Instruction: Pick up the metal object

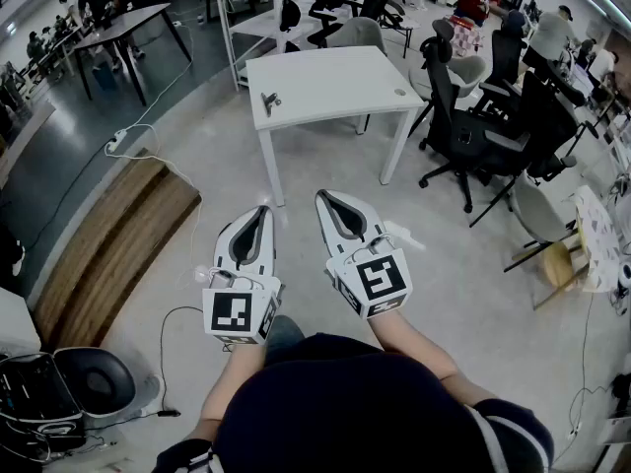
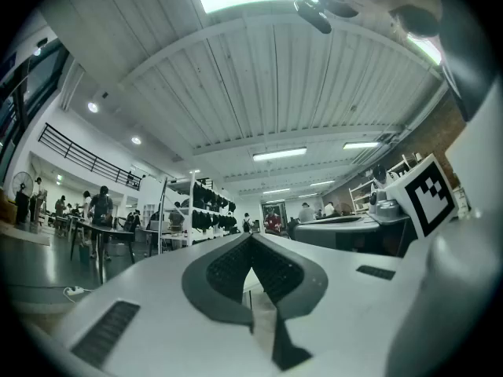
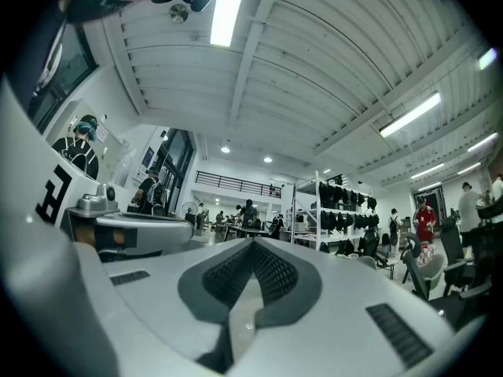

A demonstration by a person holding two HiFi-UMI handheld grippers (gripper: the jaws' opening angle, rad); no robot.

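A small metal object (image 1: 269, 100) lies near the left front edge of the white table (image 1: 335, 82) ahead of me. My left gripper (image 1: 262, 210) and right gripper (image 1: 323, 197) hang side by side over the floor, well short of the table, both pointing toward it. Each has its jaws shut with nothing between them. In the left gripper view the closed left gripper (image 2: 251, 239) points level across the room. In the right gripper view the right gripper (image 3: 253, 243) is likewise closed. The metal object does not show in either gripper view.
Black office chairs (image 1: 471, 126) stand right of the table. A wooden platform (image 1: 113, 239) and white cable (image 1: 148, 136) lie on the floor to the left. A black case (image 1: 59, 392) sits at lower left. Further tables and people fill the back of the room.
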